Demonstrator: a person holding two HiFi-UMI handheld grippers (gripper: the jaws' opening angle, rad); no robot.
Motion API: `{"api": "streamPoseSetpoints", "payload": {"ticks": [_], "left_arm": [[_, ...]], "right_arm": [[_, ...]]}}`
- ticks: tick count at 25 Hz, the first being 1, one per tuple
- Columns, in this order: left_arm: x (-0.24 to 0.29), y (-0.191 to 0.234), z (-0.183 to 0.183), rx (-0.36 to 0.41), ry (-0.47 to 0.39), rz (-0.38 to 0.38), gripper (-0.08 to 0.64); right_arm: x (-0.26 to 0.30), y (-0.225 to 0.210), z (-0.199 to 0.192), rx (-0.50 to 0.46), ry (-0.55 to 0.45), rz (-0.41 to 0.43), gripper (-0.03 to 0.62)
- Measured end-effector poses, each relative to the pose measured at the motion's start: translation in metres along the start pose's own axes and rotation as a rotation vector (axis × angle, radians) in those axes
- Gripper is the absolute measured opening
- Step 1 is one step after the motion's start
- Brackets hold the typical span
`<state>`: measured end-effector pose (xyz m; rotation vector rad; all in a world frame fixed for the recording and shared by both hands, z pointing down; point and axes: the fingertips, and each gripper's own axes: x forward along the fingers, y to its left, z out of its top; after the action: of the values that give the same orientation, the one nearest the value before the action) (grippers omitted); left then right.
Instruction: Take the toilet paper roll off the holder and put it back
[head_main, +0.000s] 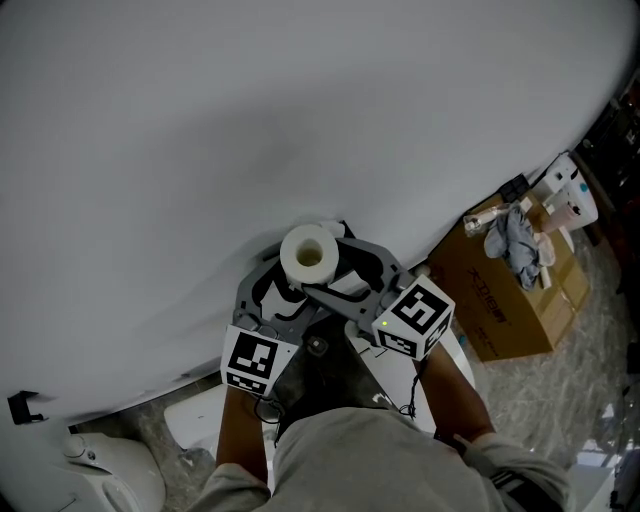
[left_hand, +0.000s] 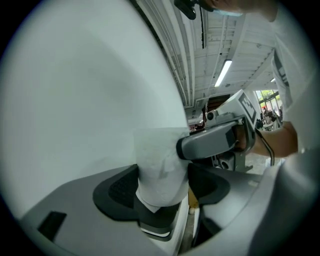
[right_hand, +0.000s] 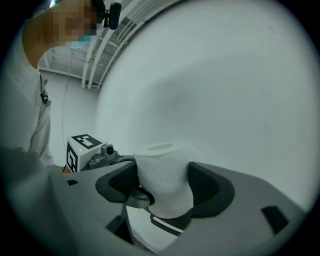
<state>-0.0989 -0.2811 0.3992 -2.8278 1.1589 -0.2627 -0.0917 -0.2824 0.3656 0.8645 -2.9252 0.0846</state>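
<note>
Both claws come in from 6 o'clock in the head view, marker cubes side by side. So the left claw is pinching the toilet paper roll, pads snug on both sides, and the right claw squeezes the same roll too. The roll stands upright, core hole up, right against the white wall. A cardboard box sits at 3 o'clock.

We take this for a workshop hall with a bathroom mock-up: a white toilet paper roll sits between the jaws before a plain white curved wall, an open brown cardboard box of clutter stands right of them, and a long fluorescent tube lights a bare ribbed ceiling above.
</note>
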Motion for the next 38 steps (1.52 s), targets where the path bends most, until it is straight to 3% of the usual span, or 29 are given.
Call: {"api": "streamPoseSetpoints", "payload": {"ticks": [19,38], "left_arm": [[-0.008,-0.048,0.018,0.044,-0.031,-0.017,0.319],[0.029,-0.133,0.031,0.055,-0.053,-0.181,0.319]], "right_arm": [[-0.049,0.019,0.006,-0.039,-0.033,-0.038,0.322],[-0.141,0.001,-0.006,-0.023,-0.041,-0.203,0.322]]}}
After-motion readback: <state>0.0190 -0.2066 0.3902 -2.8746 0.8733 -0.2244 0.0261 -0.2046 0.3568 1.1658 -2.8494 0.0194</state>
